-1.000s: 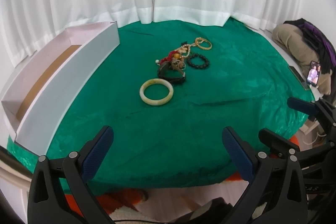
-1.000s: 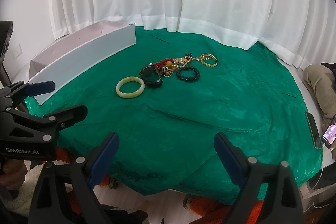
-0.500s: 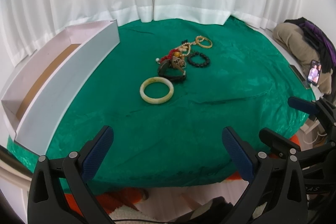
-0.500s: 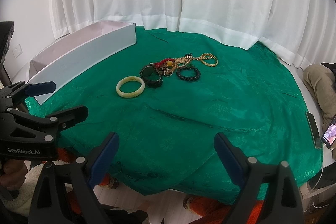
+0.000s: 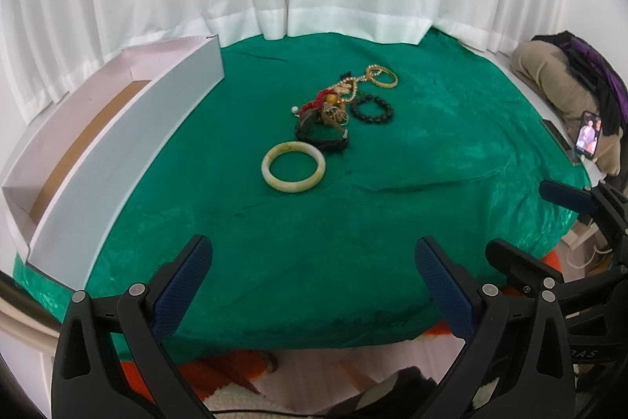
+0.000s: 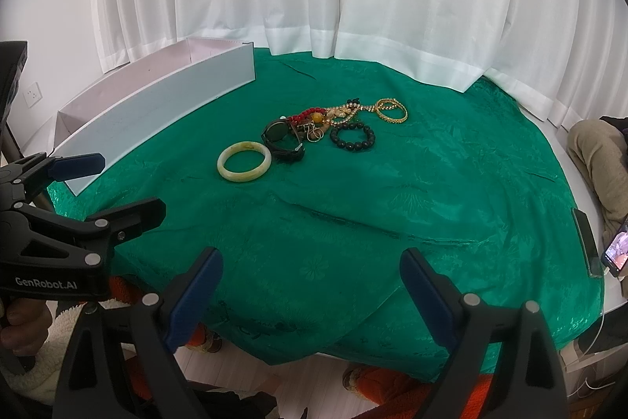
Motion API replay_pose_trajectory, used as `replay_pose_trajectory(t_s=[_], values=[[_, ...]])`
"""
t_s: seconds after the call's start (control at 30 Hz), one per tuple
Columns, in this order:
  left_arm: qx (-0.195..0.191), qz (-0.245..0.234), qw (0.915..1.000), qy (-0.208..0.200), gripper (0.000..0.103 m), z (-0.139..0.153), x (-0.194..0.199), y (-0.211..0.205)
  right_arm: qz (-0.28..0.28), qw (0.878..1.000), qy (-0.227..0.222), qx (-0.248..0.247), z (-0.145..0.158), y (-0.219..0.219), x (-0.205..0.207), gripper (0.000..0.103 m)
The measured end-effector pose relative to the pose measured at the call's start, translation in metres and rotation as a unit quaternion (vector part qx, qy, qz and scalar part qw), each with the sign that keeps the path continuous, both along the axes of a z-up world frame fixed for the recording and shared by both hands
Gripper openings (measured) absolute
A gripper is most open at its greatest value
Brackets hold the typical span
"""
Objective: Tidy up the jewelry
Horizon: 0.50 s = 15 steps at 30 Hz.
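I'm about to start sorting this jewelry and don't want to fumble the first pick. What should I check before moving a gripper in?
1. Left gripper open and holding nothing: ok.
2. Right gripper open and holding nothing: ok.
3. Pale bangle lies flat on the green cloth, apart from the heap, nearest the grippers: ok.
4. Black bead bracelet lies separate beside the heap: ok.
5. Tangled heap, with the red beads, gold chain and dark watch overlapping: not ok for a clean single pick.
6. White box open at the left, inside free of obstructions: cannot tell, the near wall hides part of the floor.
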<state>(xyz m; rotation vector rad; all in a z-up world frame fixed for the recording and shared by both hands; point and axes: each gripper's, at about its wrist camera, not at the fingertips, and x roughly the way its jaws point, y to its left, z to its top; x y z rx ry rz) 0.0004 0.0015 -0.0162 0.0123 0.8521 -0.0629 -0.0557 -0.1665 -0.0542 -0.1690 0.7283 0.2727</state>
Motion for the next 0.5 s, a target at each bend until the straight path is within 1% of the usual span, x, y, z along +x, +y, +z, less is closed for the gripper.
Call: replay_pose_trajectory(t_s=[0.3,0.5], values=[[-0.005,0.010,0.9999,0.012,0.103,-0.007,0.004,0.008,-0.001,1.000,0.004,0.002,-0.003,0.000,0.001,0.093],[-0.015,0.024,0.9993,0.025,0.103,-0.015,0.026,0.026,0.000,1.000,0.010,0.004,-0.003,-0.001,0.004,0.093]])
